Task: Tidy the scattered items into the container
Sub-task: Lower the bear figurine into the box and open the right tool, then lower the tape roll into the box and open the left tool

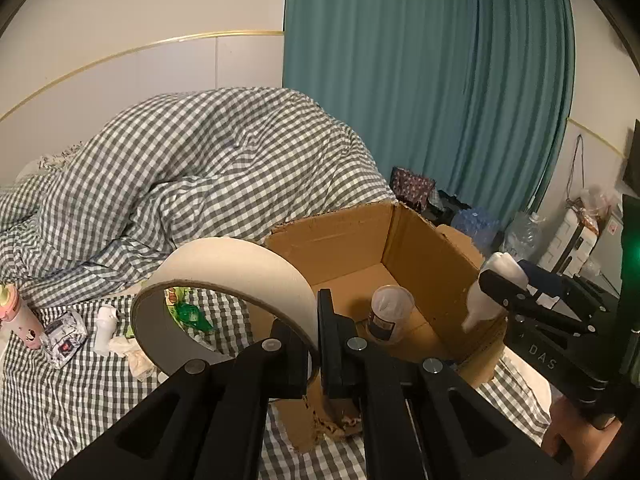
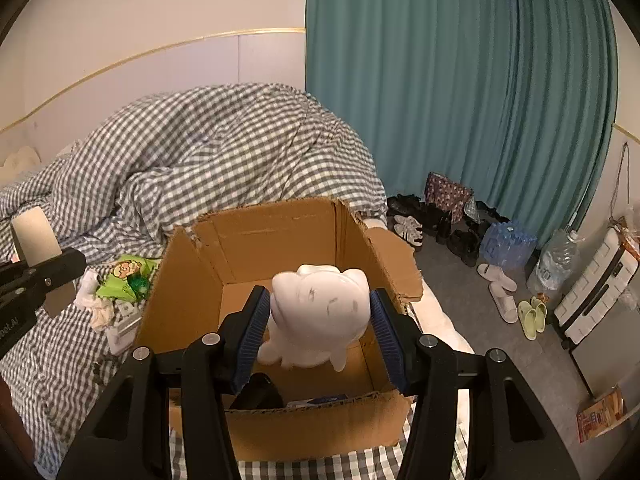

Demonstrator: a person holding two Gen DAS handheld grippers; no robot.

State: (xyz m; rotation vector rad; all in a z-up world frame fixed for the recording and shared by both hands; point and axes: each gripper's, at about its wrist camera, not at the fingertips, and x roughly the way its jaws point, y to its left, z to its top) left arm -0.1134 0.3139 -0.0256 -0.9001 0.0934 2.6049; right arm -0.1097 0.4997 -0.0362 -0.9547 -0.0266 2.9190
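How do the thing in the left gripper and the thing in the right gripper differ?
The tape roll is a flat beige ring; the white figurine is a solid rounded shape with a drawn face. The left gripper pinches the roll's thin wall; the right gripper stands wider around the figurine. Both are held near the cardboard box.

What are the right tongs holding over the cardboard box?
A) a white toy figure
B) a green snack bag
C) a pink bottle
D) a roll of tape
A: the right tongs clamp a white toy figure above the open cardboard box.

The white figure (image 2: 320,312) hides most of the box (image 2: 280,220) floor.
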